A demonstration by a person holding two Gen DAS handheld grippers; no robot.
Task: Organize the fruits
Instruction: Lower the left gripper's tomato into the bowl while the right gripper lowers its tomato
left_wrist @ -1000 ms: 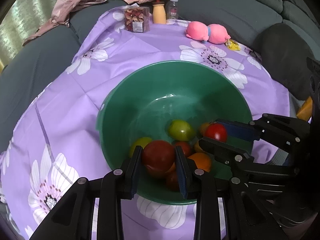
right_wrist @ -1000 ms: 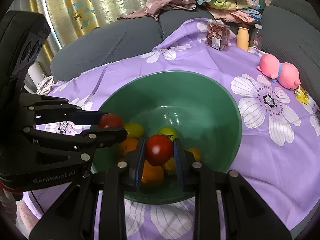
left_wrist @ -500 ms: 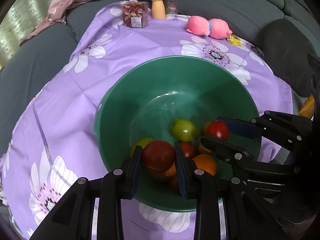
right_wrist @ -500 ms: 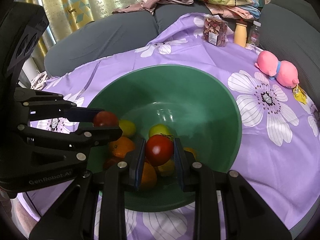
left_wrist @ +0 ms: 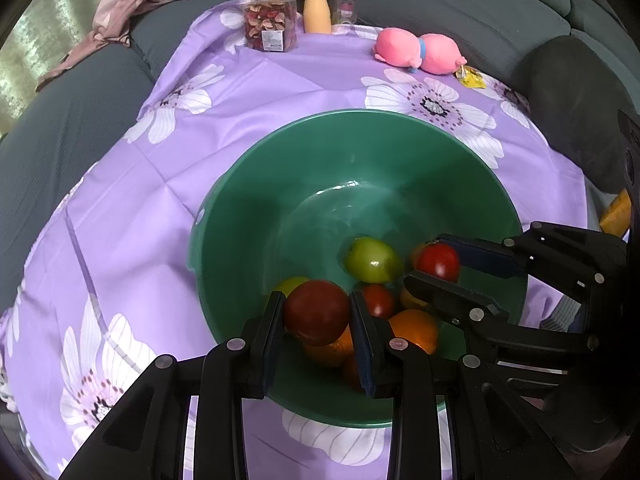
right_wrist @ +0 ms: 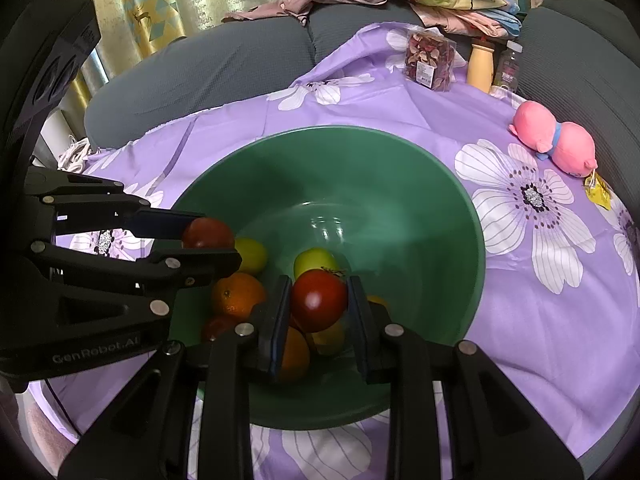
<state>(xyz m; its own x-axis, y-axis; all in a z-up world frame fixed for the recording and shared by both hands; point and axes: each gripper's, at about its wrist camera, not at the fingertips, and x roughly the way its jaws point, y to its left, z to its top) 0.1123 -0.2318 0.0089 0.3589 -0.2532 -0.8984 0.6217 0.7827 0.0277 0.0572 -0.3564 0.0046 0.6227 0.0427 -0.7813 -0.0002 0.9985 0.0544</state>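
Now you're holding two fruits above the green bowl (left_wrist: 224,216).
Left gripper (left_wrist: 318,312) is clamping a dark red fruit (left_wrist: 316,312), right gripper (right_wrist: 319,300) a bright red tomato (right_wrist: 319,300), probably for sorting.

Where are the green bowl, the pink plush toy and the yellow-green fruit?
green bowl (right_wrist: 460,216), right wrist view, right inner wall.
pink plush toy (left_wrist: 416,50), left wrist view, middle.
yellow-green fruit (left_wrist: 372,260), left wrist view, top.

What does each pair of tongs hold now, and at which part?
Left tongs: a dark red fruit, clamped at its two sides. Right tongs: a brighter red fruit, also at its sides.
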